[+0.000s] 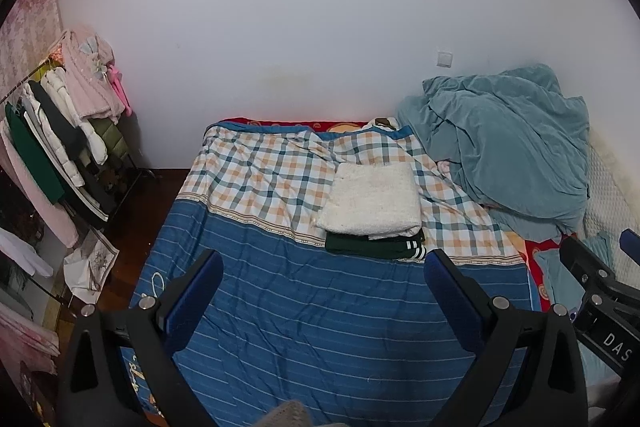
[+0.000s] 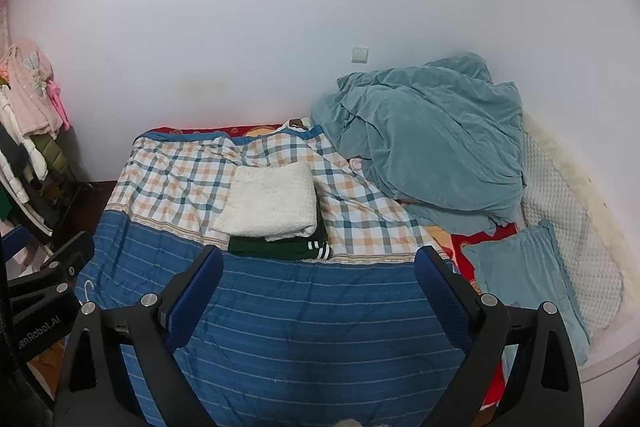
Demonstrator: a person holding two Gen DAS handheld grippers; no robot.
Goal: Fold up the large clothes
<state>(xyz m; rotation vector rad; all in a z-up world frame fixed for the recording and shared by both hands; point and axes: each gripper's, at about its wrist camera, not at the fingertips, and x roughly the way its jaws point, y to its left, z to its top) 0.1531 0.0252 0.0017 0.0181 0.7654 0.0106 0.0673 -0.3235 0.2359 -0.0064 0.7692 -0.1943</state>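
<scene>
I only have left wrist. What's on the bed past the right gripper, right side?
Observer: A teal pillow lies flat there, below the heaped teal blanket; your view shows only a corner of it.
Operator: Anything beyond it?
Observer: A cream quilted cover runs along the bed's right edge.
Operator: Right gripper holding anything?
Observer: No. The right gripper is open over the blue striped sheet, nothing between its fingers.
Operator: Folded stack clear of it?
Observer: Yes, the white folded garment on the dark green one sits just beyond the fingertips, untouched.
</scene>
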